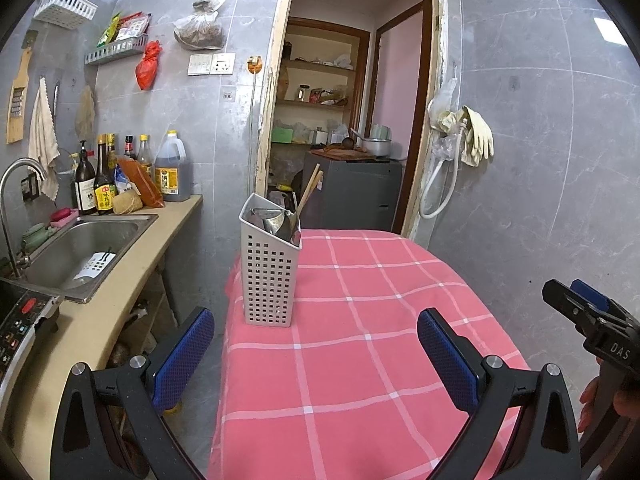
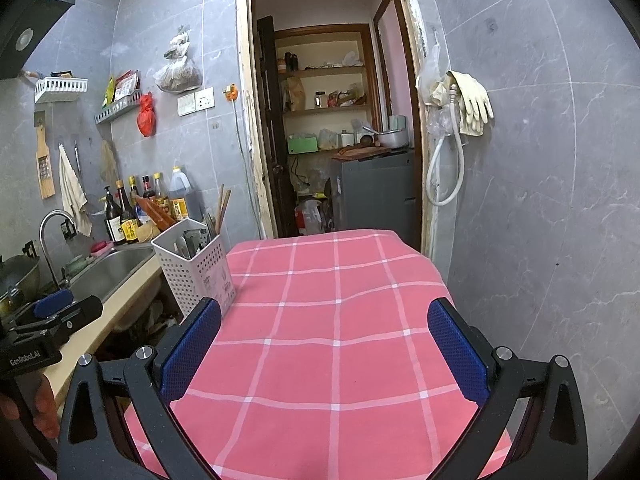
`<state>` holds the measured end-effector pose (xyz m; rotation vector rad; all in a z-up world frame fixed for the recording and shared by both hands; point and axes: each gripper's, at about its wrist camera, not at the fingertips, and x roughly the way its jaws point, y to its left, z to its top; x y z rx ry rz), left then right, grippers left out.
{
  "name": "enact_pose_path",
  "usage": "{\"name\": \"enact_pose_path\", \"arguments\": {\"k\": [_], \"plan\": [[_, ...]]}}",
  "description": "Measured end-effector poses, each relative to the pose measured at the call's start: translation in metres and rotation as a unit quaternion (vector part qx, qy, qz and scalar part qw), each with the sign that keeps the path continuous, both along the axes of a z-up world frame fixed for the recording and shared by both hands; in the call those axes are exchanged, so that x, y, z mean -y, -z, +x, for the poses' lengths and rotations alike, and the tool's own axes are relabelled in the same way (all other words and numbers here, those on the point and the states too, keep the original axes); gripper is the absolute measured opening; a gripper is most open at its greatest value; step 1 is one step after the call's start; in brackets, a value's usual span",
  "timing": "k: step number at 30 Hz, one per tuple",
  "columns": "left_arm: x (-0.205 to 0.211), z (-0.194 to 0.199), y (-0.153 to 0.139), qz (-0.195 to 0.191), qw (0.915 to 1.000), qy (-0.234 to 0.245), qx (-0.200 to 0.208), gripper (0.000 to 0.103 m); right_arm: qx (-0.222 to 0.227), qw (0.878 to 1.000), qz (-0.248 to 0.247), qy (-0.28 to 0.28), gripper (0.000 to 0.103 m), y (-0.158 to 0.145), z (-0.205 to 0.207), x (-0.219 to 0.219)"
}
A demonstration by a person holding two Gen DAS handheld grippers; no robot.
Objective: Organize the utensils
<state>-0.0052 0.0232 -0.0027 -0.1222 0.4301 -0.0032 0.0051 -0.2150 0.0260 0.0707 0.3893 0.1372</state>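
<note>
We see the caddy (image 1: pixel 270 264) standing upright at the left edge of the desk (image 1: pixel 360 340), spoons and chopsticks (image 1: pixel 310 190) already in it. Both the left tongs (image 1: pixel 316 356) and the right tongs (image 2: pixel 326 348) are spread wide and hold nothing. A nudge from the right could, we judge, tip the tall caddy off that edge (it stands very close to it). The left view shows the sink (image 1: pixel 86 252) basin; the right view shows a printed label on the caddy's side.
</note>
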Motion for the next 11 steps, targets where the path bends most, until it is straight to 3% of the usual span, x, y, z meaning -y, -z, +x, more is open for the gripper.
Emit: {"name": "enact_pose_path", "arguments": {"k": [11], "plan": [[-0.0019,0.0098,0.0038,-0.002,0.9999,0.000,-0.013,0.102,-0.012,1.000,0.001,0.002,0.102,0.0040,0.0082,-0.0024]]}}
